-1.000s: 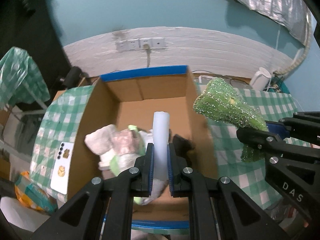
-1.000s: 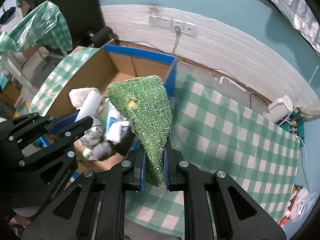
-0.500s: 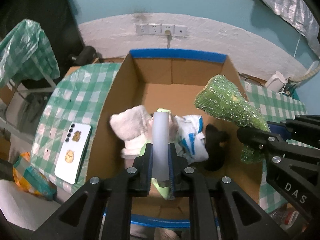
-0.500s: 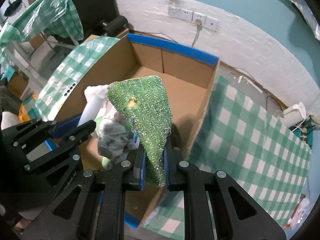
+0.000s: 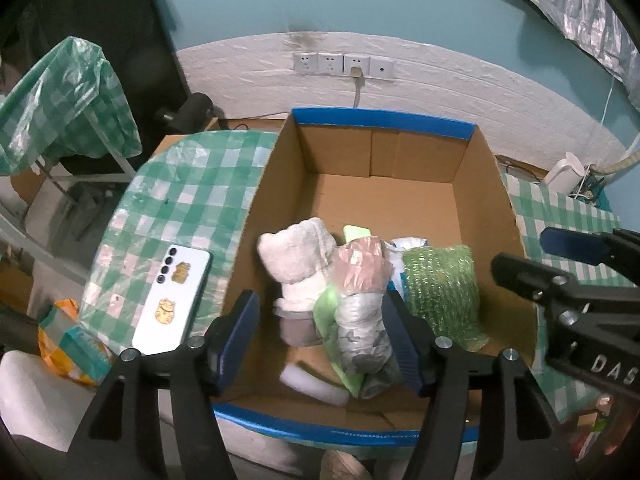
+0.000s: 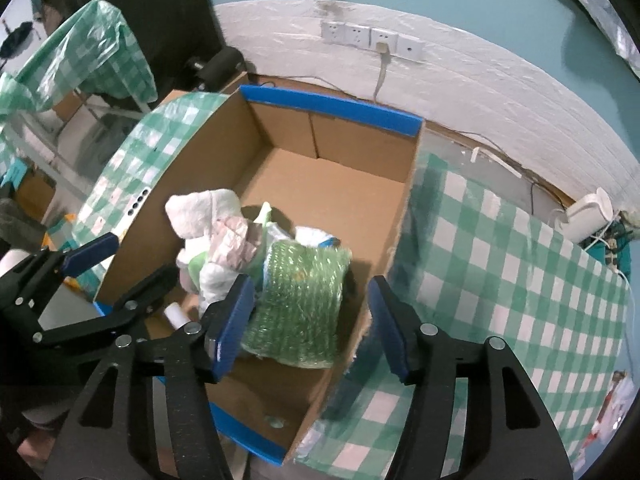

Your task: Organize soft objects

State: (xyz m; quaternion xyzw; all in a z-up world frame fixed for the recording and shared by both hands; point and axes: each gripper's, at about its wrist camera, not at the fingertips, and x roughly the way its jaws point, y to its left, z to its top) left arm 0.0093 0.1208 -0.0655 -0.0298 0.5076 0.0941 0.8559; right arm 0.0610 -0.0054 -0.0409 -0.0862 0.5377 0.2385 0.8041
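**Left wrist view: both tongs empty over the box, soft pile sits at the near end**

Left wrist view, near to far. Left tongs (image 5: 326, 338) are spread wide, holding nothing, straddling the near part of the cardboard box (image 5: 486, 184). Directly below, on the box floor by the near wall, lies the white foam roll (image 5: 314, 383), long axis running left-right across the fingers. Just past it, between the pads: a grey-pink plastic bundle (image 5: 362, 300) on a light green bag (image 5: 330, 312), long axis pointing away from the tongs. White plush toy (image 5: 298, 260) touches its left side; green glitter sponge (image 5: 442, 292) lies flat against its right, nearer the right tongs (image 6: 312, 326).

Right wrist view: right tongs also apart and empty, sponge directly under them, leaning on the pile.

Far half of the box is bare cardboard. Outside, on the checkered worktop (image 5: 188, 184) left of the box, a white phone (image 5: 172, 302).

Judgement: both drops look done; anything left to collect lies outside the box. Can't see more soft items from here.
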